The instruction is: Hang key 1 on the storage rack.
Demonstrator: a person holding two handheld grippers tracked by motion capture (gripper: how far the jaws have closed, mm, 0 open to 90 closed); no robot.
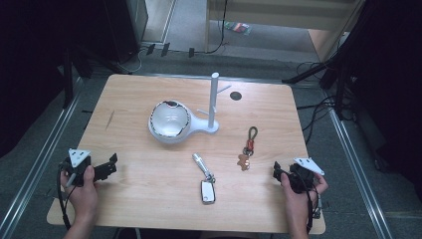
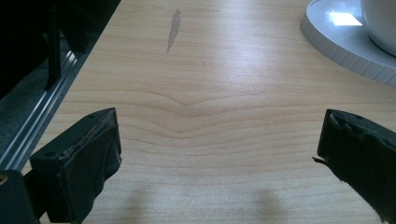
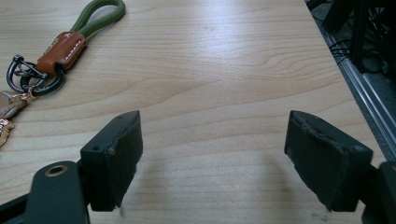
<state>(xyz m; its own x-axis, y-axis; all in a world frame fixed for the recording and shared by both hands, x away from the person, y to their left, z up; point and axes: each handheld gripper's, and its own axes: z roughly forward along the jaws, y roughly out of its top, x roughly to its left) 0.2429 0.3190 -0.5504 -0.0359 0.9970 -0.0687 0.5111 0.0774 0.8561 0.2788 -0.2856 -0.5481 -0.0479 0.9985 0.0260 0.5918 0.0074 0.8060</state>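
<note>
Both your tongs, left tongs (image 1: 110,163) and right tongs (image 1: 276,172), stand open and empty near the worktop's (image 1: 149,199) front corners. Nearest your right: the green-looped keyring with brown leather tab (image 1: 249,143), toward the right edge. Approach low, jaws straddling the tab.

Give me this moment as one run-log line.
left gripper: open, empty, near table edge | right gripper: open, empty, beside keychain | car key: untouched, front centre
</note>
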